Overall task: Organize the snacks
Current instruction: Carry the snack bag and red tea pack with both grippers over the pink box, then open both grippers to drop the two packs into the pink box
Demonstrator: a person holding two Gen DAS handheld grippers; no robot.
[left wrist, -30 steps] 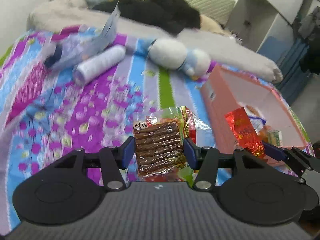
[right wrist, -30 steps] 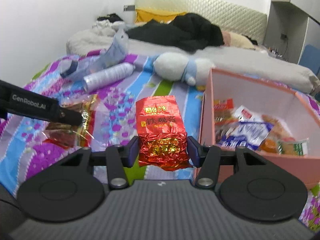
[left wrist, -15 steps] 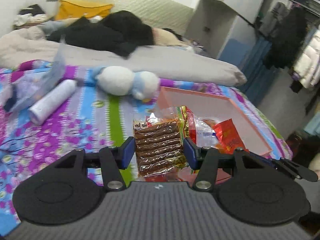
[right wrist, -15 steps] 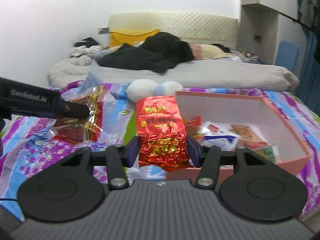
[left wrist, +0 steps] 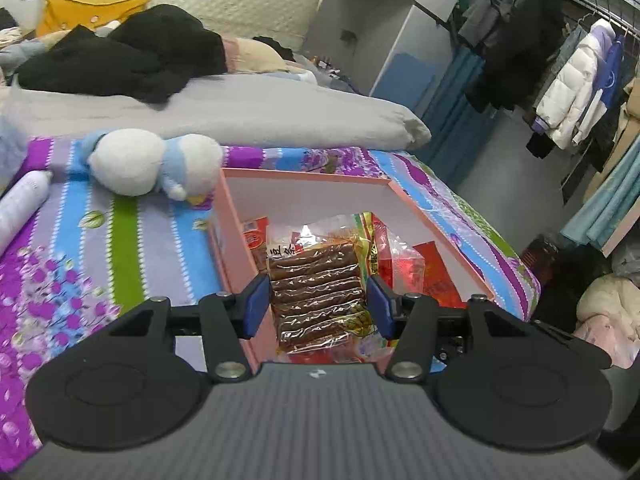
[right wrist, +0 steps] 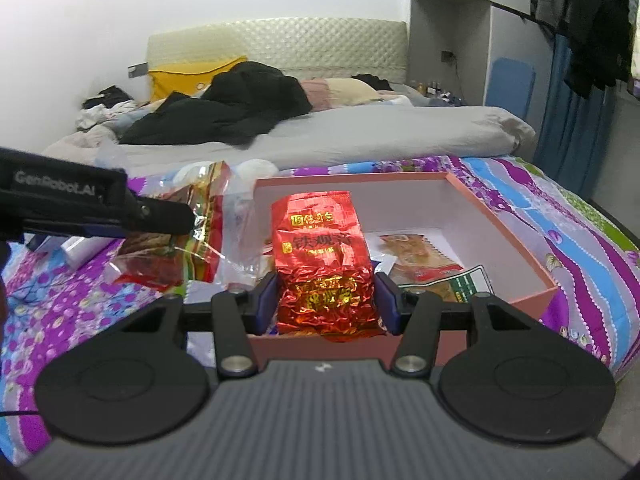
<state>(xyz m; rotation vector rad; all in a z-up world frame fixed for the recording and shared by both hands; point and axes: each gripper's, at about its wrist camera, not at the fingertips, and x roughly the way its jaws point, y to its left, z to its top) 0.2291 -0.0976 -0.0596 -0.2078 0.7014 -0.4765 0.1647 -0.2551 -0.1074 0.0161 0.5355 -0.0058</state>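
Up over the bed, both grippers loaded. Left gripper (left wrist: 316, 307): jaws at a middling width, blue pads pressed on either side of a clear packet of brown sticks (left wrist: 316, 292), upright, held above the near left part of the pink box (left wrist: 434, 226). Same packet seen side-on from the right wrist view (right wrist: 176, 236), crinkled clear film and red-and-yellow print, hanging from the left gripper's black arm just left of the box. Right gripper (right wrist: 326, 304): jaws likewise partly closed, clamped on a red foil packet (right wrist: 322, 256) with gold lettering, upright, over the near wall of the box. Pink box open-topped, white inside, resting on the striped floral blanket (left wrist: 120, 240). Inside the box already: a pale packet with a brown snack pictured on it (right wrist: 416, 256) toward the right, a green-and-white wrapper (right wrist: 474, 282) at the near right corner, more red packets (left wrist: 436, 268) along the right side in the left wrist view. Beyond the box's far left corner, a white and blue plush toy (left wrist: 152, 164), just beside it. Farther left, a white cylinder (left wrist: 20, 208) lying on the blanket. Behind, a grey duvet (left wrist: 248, 116) with black clothing (left wrist: 120, 60) heaped on top and a yellow cushion (right wrist: 188, 76) against the headboard. Off to the right, coats on a rail (left wrist: 568, 80).
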